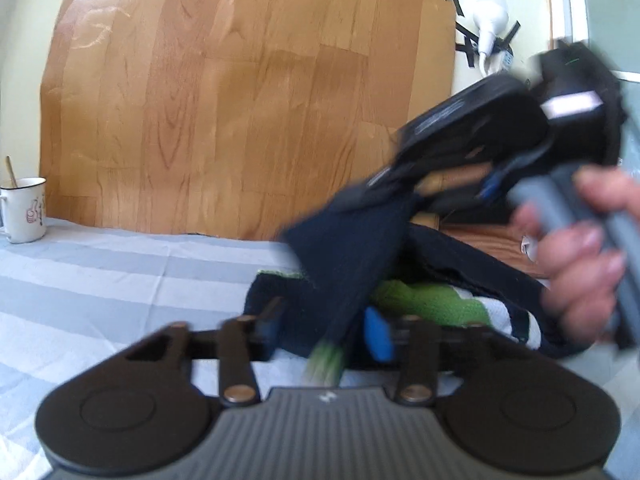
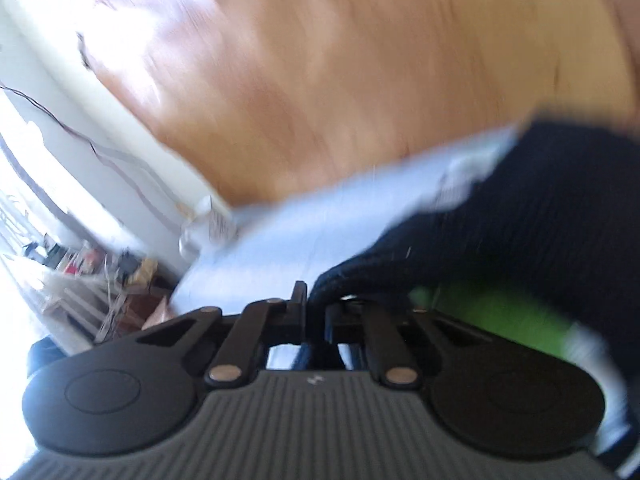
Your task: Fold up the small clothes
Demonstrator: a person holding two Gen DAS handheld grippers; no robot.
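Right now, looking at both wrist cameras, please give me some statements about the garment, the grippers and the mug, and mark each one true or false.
1. The right gripper is shut on the dark garment. True.
2. The left gripper is shut tight. False: its fingers stand apart, with cloth hanging between them.
3. The garment is plain red. False: it is dark navy with green and white parts.
4. A white mug stands on the striped cloth. True.
5. The mug lies tipped over. False: it stands upright.

Left claw (image 1: 324,324) spread wide; right claw (image 2: 316,312) pinched closed on cloth.
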